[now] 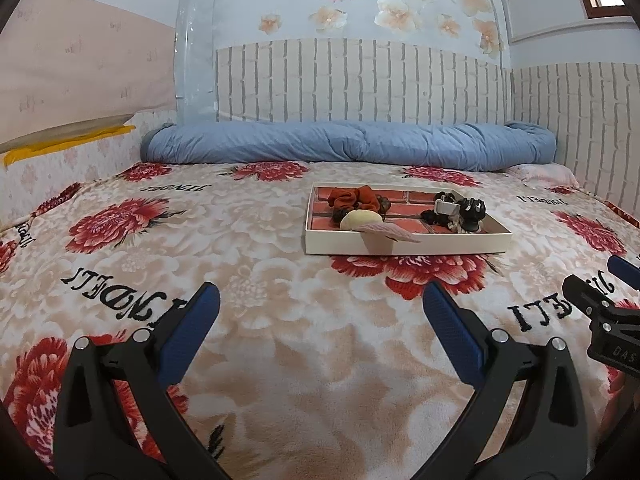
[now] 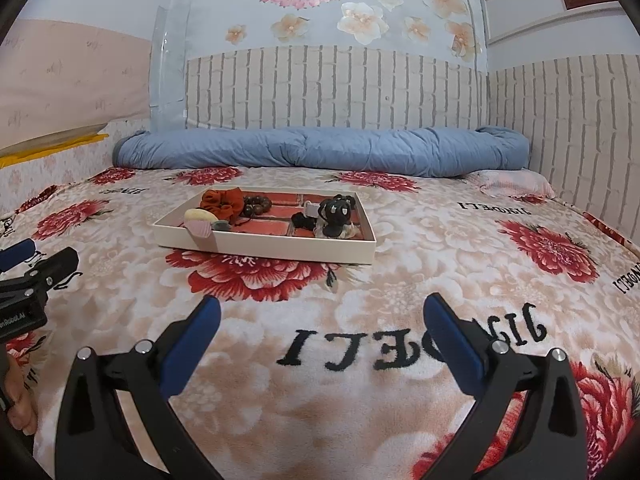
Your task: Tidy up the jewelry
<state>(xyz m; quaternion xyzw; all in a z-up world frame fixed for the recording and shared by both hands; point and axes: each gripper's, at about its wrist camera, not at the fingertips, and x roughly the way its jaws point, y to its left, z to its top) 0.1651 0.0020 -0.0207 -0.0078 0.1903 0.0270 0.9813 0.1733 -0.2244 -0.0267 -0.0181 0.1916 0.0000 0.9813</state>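
Note:
A shallow cream tray (image 1: 404, 243) (image 2: 264, 247) with a red brick-pattern floor lies on the bed. In it are an orange scrunchie (image 1: 354, 197) (image 2: 222, 201), dark beads (image 2: 256, 202), a pale oval clip (image 1: 359, 219) (image 2: 197, 213), a pink ribbed clip (image 1: 390, 232) (image 2: 200, 227) hanging over the front rim, and a black hair claw (image 1: 472, 210) (image 2: 335, 211) with dark hair ties. My left gripper (image 1: 320, 304) is open and empty, well short of the tray. My right gripper (image 2: 320, 312) is open and empty, in front of the tray.
The floral blanket (image 1: 280, 360) covers the bed. A rolled blue quilt (image 1: 352, 142) (image 2: 320, 148) lies along the far wall. A pink pillow (image 2: 512, 182) sits at the far right. The other gripper shows at each view's side (image 1: 596, 312) (image 2: 36, 276).

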